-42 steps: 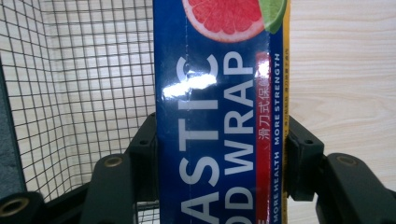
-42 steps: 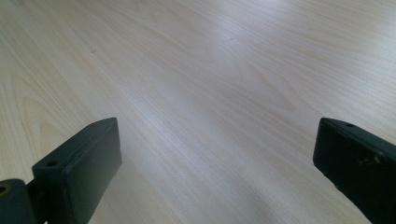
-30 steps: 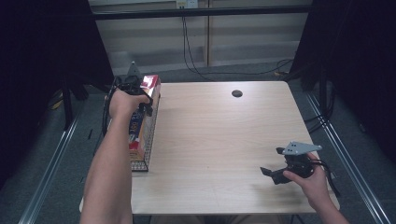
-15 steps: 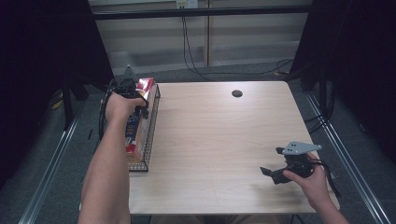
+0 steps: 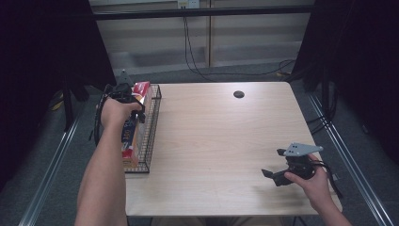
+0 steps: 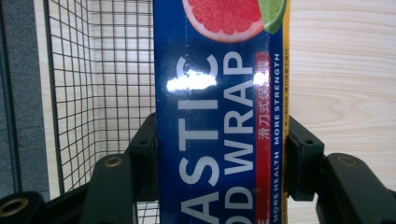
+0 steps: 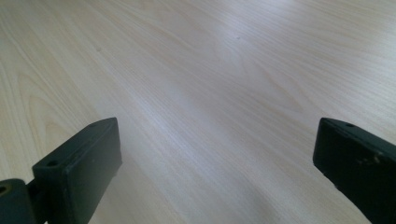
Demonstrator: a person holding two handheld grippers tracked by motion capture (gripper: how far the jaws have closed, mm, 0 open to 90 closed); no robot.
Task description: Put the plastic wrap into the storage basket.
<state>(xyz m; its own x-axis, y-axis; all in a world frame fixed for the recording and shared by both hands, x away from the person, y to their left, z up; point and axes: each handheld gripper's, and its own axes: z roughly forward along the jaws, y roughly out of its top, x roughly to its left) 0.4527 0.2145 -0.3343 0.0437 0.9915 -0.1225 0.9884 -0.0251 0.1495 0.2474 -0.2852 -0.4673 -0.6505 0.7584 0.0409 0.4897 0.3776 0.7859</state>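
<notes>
Your left tool (image 6: pixel 219 163) clamps the plastic wrap box (image 6: pixel 219 107) over the wire basket (image 5: pixel 149 127).

Your right tool (image 7: pixel 215 163) rests spread apart, holding nothing, low over the bare tabletop (image 5: pixel 221 136) near its front right corner, well apart from the basket at the left edge.

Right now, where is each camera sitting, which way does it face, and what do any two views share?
High view: above the person's side, facing forward and down on the table; both forearms, left gripper, right gripper.
Left gripper view: along its jaws, clamped on the plastic wrap box by the wire basket.
Right gripper view: along open jaws, over bare wood.
Shared: box and basket, high and left gripper views.
</notes>
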